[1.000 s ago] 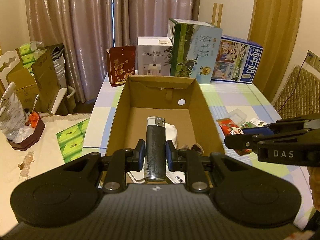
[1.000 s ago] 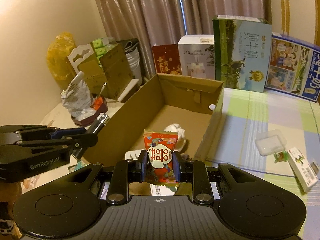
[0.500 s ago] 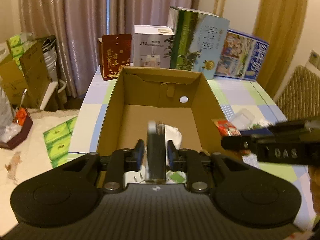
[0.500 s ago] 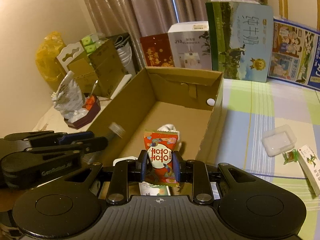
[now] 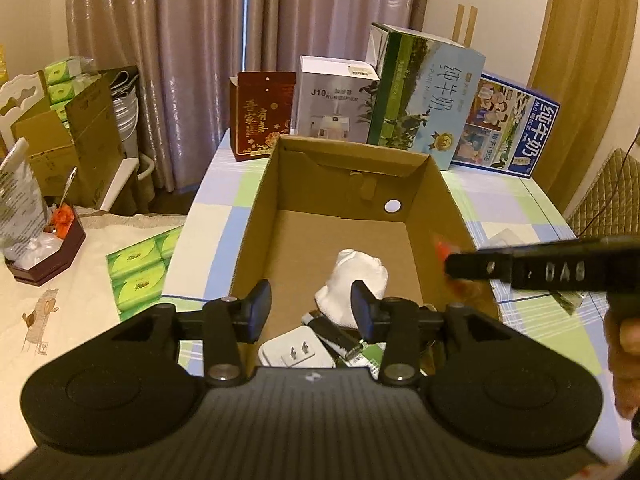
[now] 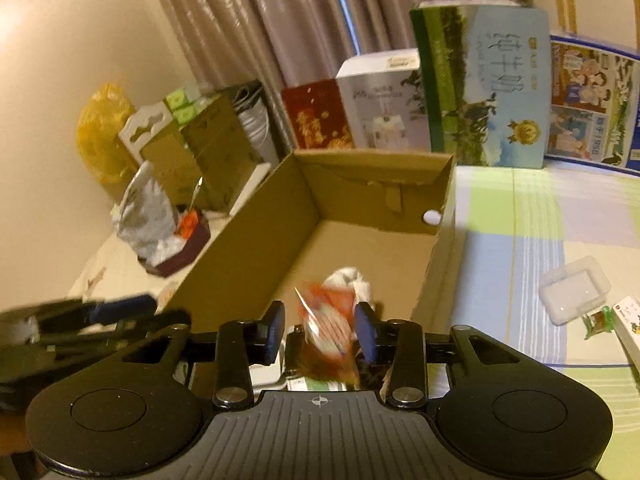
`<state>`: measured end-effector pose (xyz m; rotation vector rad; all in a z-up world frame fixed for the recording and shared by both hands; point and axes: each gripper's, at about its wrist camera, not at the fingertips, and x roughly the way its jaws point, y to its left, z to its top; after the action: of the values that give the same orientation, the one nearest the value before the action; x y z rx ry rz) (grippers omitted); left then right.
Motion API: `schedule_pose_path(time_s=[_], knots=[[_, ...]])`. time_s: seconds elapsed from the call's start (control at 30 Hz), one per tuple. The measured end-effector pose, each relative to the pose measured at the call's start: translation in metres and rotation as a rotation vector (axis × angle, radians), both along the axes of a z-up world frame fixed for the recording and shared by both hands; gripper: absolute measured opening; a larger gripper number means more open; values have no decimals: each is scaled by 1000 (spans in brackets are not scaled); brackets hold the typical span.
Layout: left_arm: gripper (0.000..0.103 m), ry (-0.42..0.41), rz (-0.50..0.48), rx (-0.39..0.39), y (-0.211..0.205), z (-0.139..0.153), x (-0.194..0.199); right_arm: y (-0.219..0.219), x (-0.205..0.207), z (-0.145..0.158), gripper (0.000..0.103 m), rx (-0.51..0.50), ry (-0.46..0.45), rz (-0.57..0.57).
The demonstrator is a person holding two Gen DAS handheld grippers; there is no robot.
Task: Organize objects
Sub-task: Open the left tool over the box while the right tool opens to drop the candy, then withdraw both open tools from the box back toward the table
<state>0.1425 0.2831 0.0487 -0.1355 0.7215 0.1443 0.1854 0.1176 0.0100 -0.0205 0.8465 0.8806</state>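
Tongs on both sides stand wide apart over the near end of the open cardboard box (image 5: 436, 196). Left tongs (image 5: 311, 307): empty, nothing between the pads. Right tongs (image 6: 320, 330): spread clear of the red snack packet (image 6: 326, 322), which is motion-blurred between the pads and appears to be dropping free; no grip is evident.

Step in hand, by judgement: release of items into the box. A dark lighter (image 5: 334, 334) lies on the box floor just beside a white plug adapter (image 5: 294, 352), below a white crumpled cloth (image 5: 354, 280). Its long axis runs diagonally, far-left to near-right; which end carries the metal cap cannot be told. The packet's long axis looks roughly upright, tilted slightly.

Next move, by judgement: withdraw both tongs and fetch what lies on the checked desk (image 6: 520, 216), namely a clear plastic tray (image 6: 574, 290) and small packets near it.
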Motion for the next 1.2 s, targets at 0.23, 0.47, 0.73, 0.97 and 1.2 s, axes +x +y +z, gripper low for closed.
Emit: schedule_pose_path(time_s=[0.23,0.47,0.73,0.97,1.2], knots=[[39,-6,18,-31,-7,7,-23,-32,-14,17,46,33,-8,-41],[48,-20,-2,-53,-41,21,-54,-77,-48,30,64,15,-27,-66],[66,-36,-19,-57,-86,39,-81,-139,-80,36,87,-12,-28,-143],[81,-47,-41,-57,-118,46,-93,-190,-96,40,97,-26,-58,-184],[93,-49,-61,-39,-144,48,-98,-230,-100,42,101,-27,-74,-243]])
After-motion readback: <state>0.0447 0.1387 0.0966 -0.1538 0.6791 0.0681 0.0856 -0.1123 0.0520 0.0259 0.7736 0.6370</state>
